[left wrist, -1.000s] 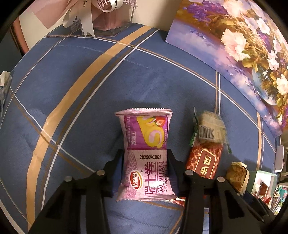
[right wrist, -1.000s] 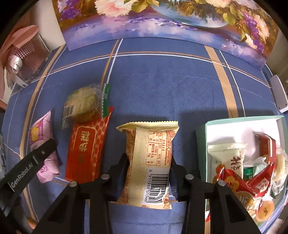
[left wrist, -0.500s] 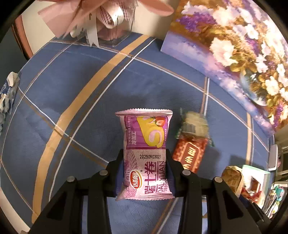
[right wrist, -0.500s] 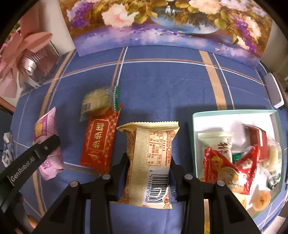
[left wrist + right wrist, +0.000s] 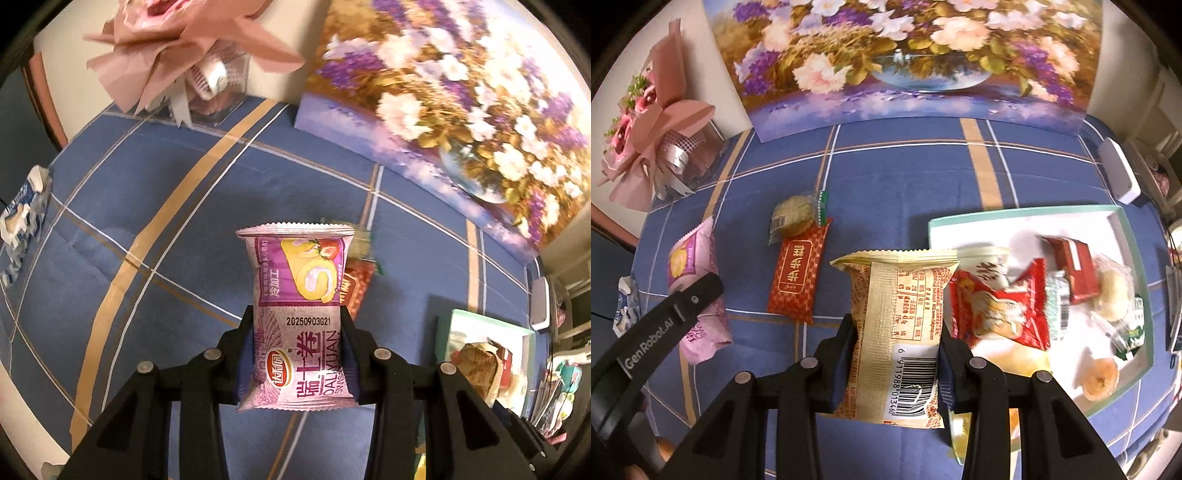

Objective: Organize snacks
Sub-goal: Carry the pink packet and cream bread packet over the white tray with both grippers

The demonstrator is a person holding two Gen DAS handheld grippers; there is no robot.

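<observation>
Above the blue plaid desk (image 5: 155, 192), the left gripper (image 5: 297, 354) clamps a purple Swiss-roll packet (image 5: 297, 317); the right gripper (image 5: 897, 365) clamps a beige barcoded snack packet (image 5: 897, 325) beside the white snack tray (image 5: 1027, 216).

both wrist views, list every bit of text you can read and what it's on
"20250903G21", "DALIYUAN", "冷加工": purple snack packet, in the left tongs.
"6 911988 013460" under a barcode: beige snack packet, in the right tongs.
"GenRobot.AI": black arm of the left tongs.
Red packet: gold characters, not read with certainty.
Other print: too small or blurred.
</observation>
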